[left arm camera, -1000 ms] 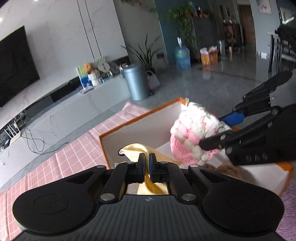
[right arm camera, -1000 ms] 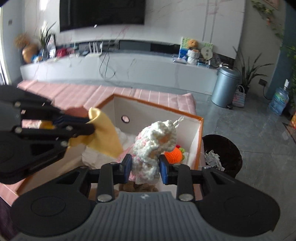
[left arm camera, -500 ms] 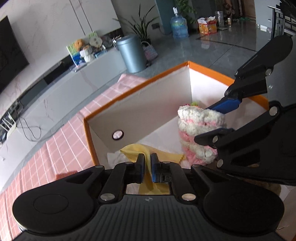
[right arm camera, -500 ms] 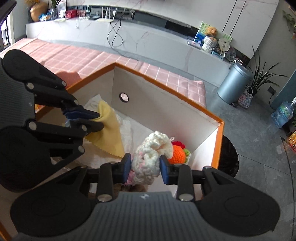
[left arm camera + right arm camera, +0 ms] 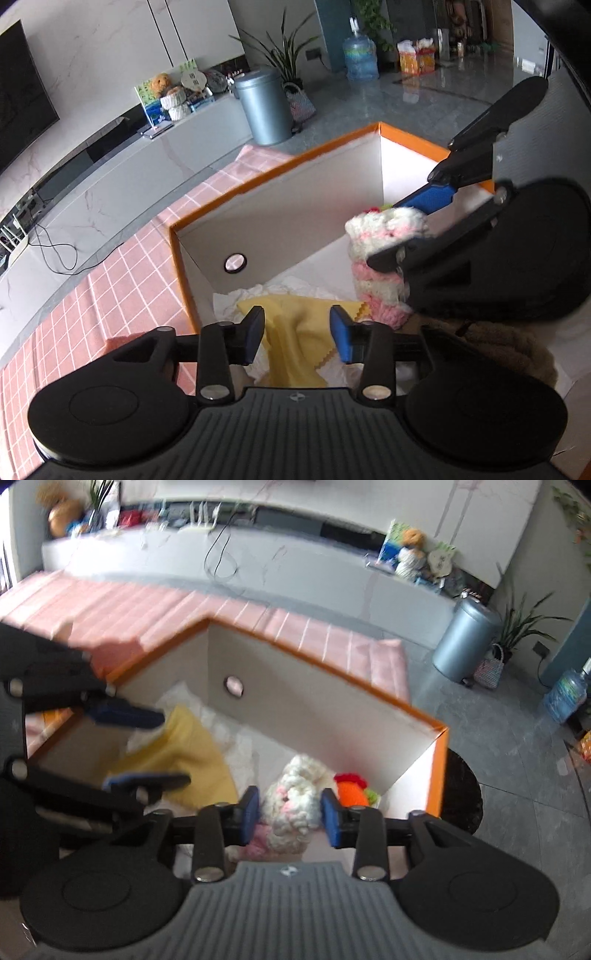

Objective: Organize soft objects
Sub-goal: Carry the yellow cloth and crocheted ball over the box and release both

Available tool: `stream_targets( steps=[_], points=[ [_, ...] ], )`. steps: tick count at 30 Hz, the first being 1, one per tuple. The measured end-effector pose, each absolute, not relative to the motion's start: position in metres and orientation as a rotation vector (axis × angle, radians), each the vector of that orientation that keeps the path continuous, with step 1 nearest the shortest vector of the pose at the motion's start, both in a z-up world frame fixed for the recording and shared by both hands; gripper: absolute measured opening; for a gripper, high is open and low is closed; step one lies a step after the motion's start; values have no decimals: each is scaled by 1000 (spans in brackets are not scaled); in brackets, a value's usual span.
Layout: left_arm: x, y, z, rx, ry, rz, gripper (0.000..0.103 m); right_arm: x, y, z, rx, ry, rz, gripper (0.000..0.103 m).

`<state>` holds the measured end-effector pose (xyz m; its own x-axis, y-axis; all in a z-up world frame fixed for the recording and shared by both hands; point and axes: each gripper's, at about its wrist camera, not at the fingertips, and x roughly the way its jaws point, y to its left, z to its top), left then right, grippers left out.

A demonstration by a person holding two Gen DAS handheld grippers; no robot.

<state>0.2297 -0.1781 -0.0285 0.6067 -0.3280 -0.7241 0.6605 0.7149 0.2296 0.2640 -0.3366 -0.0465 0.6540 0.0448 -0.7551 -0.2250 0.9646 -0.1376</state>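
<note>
An orange-rimmed white box stands on the pink checked tablecloth. My left gripper is open above the box; the yellow cloth lies loose between its fingers on white paper. My right gripper is inside the box with its jaws around the pink and white knitted toy, touching its sides. An orange knitted toy lies in the box's corner.
A brown fuzzy item lies in the box near the right gripper. A black waste bin stands on the floor beside the box. A grey bin and a low TV bench are beyond.
My left gripper has opened and let the yellow cloth drop into the box. My right gripper has lowered the knitted toy deeper into the box and its jaws have widened.
</note>
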Motion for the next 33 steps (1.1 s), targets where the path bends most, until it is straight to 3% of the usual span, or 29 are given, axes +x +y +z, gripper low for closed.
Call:
stream_targets(
  steps=[7, 16, 24, 29, 33],
  points=[
    [226, -178, -16, 513, 661, -571, 69, 275, -343, -54, -143, 884, 147, 34],
    [216, -178, -13, 535, 652, -577, 70, 273, -338, -60, -244, 938, 99, 35],
    [205, -170, -1, 512, 617, -574, 74, 249, -336, -44, -333, 871, 44, 64],
    [194, -166, 6, 510, 588, -580, 74, 230, -332, -27, -350, 831, 26, 71],
    [184, -159, 13, 484, 557, -576, 74, 209, -325, -10, -352, 774, 16, 82]
  ],
)
